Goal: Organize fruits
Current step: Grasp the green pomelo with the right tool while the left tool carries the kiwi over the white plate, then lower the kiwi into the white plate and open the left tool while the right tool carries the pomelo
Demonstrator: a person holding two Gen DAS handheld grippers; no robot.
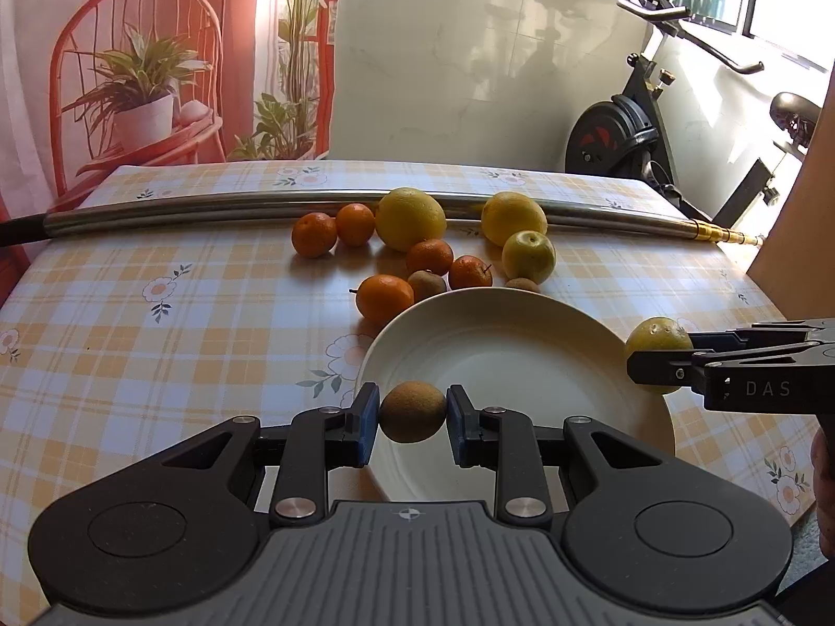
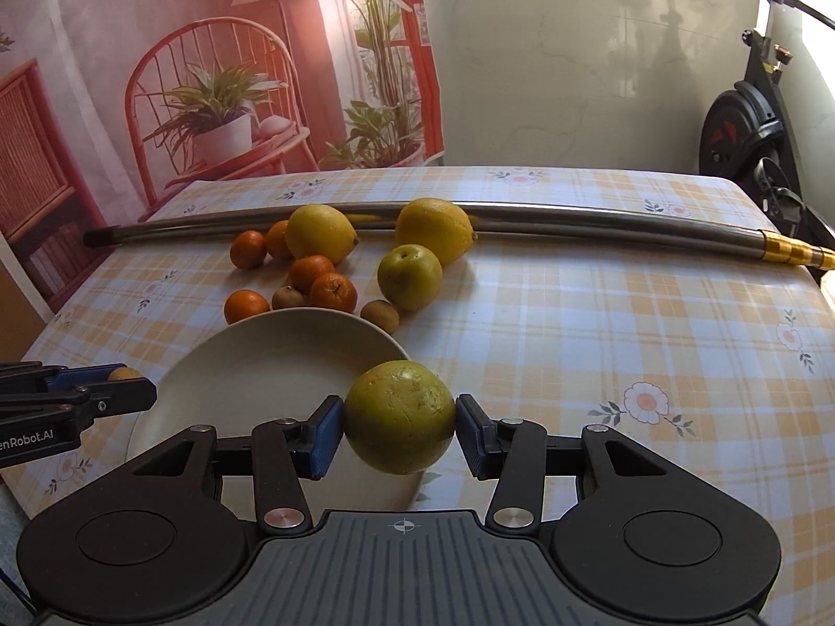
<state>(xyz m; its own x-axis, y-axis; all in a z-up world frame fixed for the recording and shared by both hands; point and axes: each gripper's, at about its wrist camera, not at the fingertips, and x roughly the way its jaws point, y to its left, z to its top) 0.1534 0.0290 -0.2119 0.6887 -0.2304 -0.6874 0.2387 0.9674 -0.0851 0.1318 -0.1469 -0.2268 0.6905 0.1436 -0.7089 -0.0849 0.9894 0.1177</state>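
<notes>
My left gripper [image 1: 412,417] is shut on a brown kiwi [image 1: 412,412] and holds it over the near left rim of the white plate [image 1: 522,344]. My right gripper [image 2: 401,425] is shut on a green-yellow round fruit [image 2: 399,414] at the plate's [image 2: 250,365] right rim; it also shows in the left wrist view [image 1: 655,344]. Behind the plate lie several tangerines [image 1: 383,297], two lemons [image 1: 409,218], a green apple [image 1: 528,255] and two more kiwis [image 1: 427,284]. The plate holds nothing.
A long steel pole [image 1: 209,211] lies across the far side of the checked tablecloth [image 1: 156,344], just behind the fruit. An exercise bike [image 1: 642,125] stands past the table's far right corner. A backdrop and a white wall stand behind.
</notes>
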